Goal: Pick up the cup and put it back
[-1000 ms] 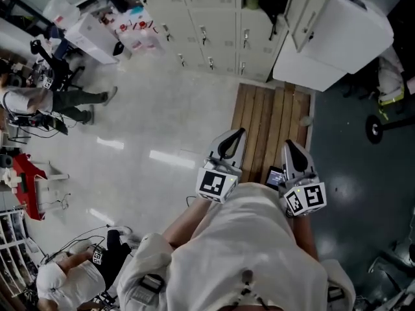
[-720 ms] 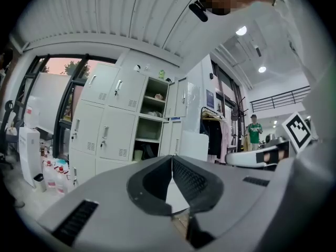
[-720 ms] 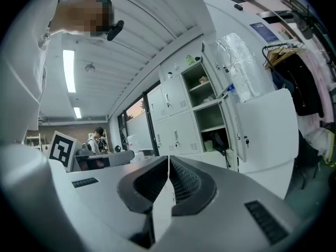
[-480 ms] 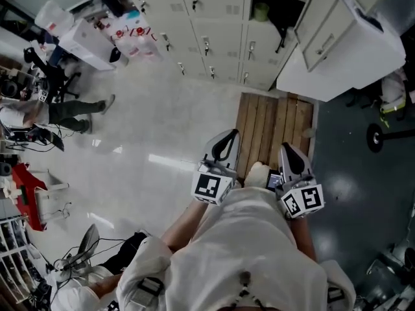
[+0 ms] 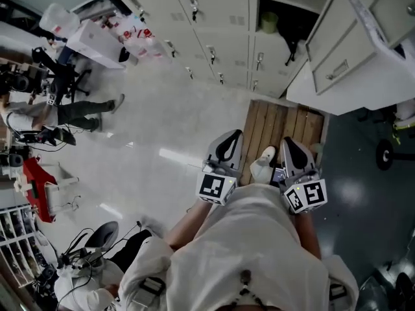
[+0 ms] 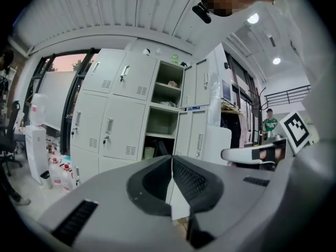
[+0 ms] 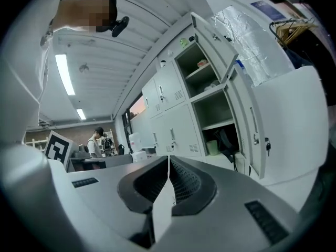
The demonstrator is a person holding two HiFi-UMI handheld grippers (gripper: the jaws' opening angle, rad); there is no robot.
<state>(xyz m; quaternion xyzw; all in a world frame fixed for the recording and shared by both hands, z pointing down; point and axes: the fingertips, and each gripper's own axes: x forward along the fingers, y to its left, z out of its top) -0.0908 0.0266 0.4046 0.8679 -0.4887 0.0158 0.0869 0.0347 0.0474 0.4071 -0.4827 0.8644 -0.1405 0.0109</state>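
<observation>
A: Where is the cup?
B: The cup (image 5: 269, 23) sits inside the open locker (image 5: 288, 2), far from us.
A: And the tongs?
B: The left gripper (image 5: 229, 139) and right gripper (image 5: 289, 146) are squeezed together, holding nothing. If they don't open first, they could knock it over.

Ahead of me I see a bank of grey lockers (image 5: 220, 18). One compartment stands open, its door (image 5: 337, 63) swung out to the right, and a slatted wooden platform (image 5: 285, 125) lies on the floor just in front. At the lockers' left end, plastic bottles (image 5: 136, 34) with red labels stand beside a white box (image 5: 97, 41). Farther left there is a person (image 5: 71, 112) in dark trousers, and nearer me something red (image 5: 39, 186) and loose cables (image 5: 84, 241) on the glossy pale floor (image 5: 162, 128).
</observation>
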